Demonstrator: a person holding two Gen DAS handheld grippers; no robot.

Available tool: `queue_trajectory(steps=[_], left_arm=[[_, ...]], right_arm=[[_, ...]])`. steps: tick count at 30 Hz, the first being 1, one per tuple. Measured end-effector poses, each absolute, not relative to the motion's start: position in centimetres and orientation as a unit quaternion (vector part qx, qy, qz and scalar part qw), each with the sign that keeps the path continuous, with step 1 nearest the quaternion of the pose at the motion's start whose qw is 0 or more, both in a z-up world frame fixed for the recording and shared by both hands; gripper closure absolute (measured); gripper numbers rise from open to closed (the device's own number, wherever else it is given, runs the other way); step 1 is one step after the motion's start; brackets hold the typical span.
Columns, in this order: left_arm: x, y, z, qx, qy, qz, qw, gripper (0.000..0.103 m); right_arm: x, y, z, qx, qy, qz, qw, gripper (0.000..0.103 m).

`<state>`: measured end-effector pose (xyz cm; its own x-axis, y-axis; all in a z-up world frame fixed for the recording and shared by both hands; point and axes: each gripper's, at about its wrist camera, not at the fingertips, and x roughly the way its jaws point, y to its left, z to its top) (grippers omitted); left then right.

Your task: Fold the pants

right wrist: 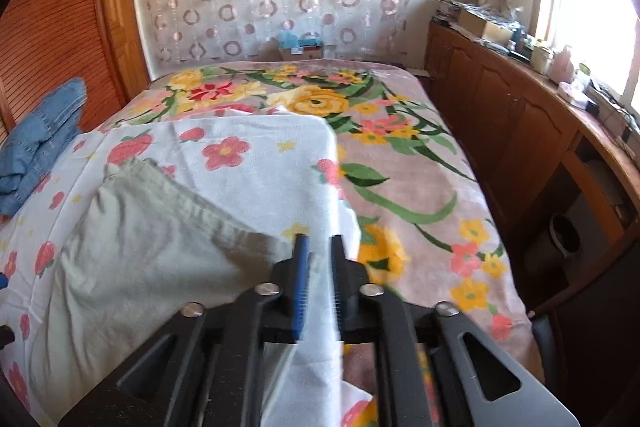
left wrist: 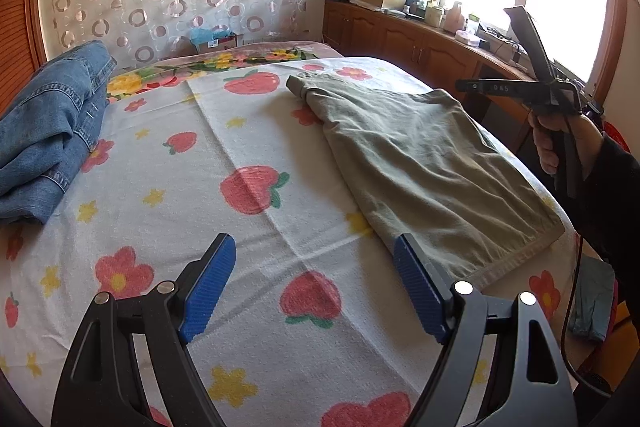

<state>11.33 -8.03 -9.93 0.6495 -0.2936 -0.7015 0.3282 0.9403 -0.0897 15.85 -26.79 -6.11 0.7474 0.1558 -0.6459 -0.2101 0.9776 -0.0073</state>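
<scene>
Olive-green pants [left wrist: 420, 167] lie folded flat on a white strawberry-print towel [left wrist: 240, 155], waistband far, hem near. My left gripper [left wrist: 314, 241] hovers open and empty over the towel, its right finger just short of the hem's near-left corner. In the right wrist view the pants [right wrist: 140, 247] lie to the left. My right gripper [right wrist: 320, 241] is at the towel's [right wrist: 260, 147] right edge. Its jaws stand a little apart, and a raised fold of that white towel runs between them. A person's hand [left wrist: 556, 139] holds the right gripper's handle beyond the pants' right side.
A pile of blue jeans [left wrist: 48, 131] lies at the bed's left side, also visible as jeans [right wrist: 36, 147]. A floral blanket [right wrist: 400, 167] covers the bed under the towel. Wooden cabinets [right wrist: 520, 127] with clutter line the right wall under the window.
</scene>
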Motion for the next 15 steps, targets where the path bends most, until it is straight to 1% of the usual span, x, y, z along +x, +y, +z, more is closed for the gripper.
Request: queue_trajectory(steps=[1, 9, 10, 11, 13, 15], left_arm=[[11.3, -8.1, -10.0, 0.024, 0.383, -0.172, 0.907, 0.021], [12.0, -9.9, -9.9, 0.038, 0.382, -0.186, 0.905, 0.021], [12.1, -10.1, -9.9, 0.038, 0.383, -0.189, 0.904, 0.021], [12.2, -10.3, -10.1, 0.039, 0.384, -0.191, 0.902, 0.021], [12.3, -10.5, -10.4, 0.043, 0.389, -0.192, 0.9, 0.021], [12.4, -10.7, -10.9, 0.046, 0.395, -0.19, 0.897, 0.021]], right_arm=[[15.8, -26.6, -6.3, -0.038, 0.342, 0.104, 0.933, 0.077], [17.0, -27.1, -7.7, -0.036, 0.367, 0.11, 0.923, 0.077], [17.0, -27.3, -7.6, -0.034, 0.365, 0.112, 0.924, 0.083], [17.2, -27.4, -7.4, -0.032, 0.364, 0.117, 0.923, 0.096], [17.0, -27.7, -6.8, -0.034, 0.354, 0.12, 0.927, 0.099], [16.6, -27.8, -6.3, -0.043, 0.339, 0.102, 0.934, 0.1]])
